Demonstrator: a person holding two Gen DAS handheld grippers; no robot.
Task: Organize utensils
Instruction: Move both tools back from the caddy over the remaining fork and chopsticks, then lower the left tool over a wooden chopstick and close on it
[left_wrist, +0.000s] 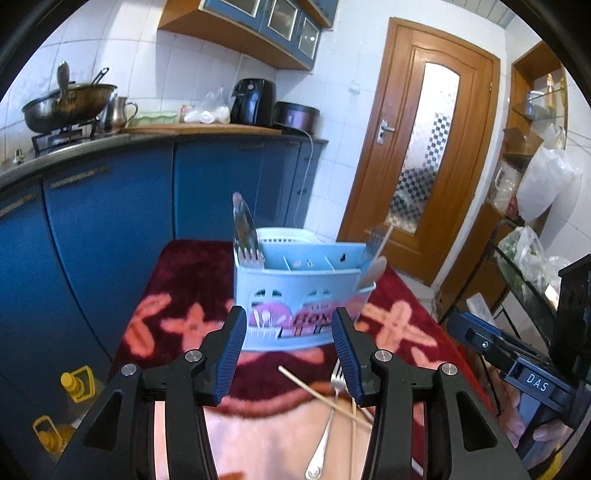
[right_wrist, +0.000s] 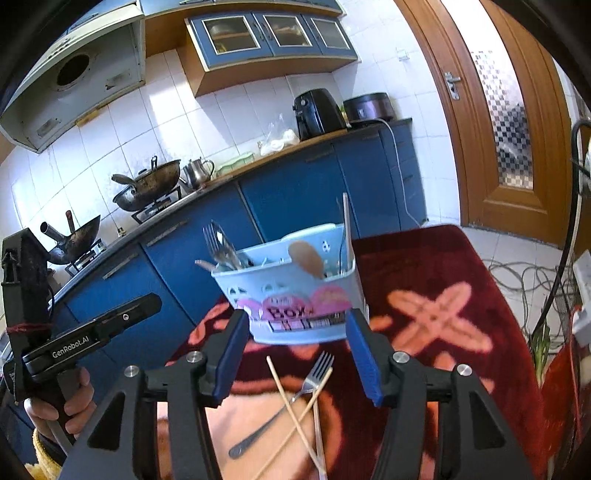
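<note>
Your fork (right_wrist: 312, 382) and the loose chopsticks (right_wrist: 295, 410) are lying crossed on the red blanket (right_wrist: 443, 280) just in front of the blue caddy (right_wrist: 291, 295), which already has forks and a wooden spoon standing up in it, so I'd guess they're next to go in. Both your left gripper (left_wrist: 290, 354) and right gripper (right_wrist: 295, 354) are spread with nothing in them, angled down over that pile, probably so either one can grab.

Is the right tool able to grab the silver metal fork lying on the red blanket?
Probably yes: the right tool is open and empty, and the silver metal fork lies just ahead, though thin wooden chopsticks cross it.
</note>
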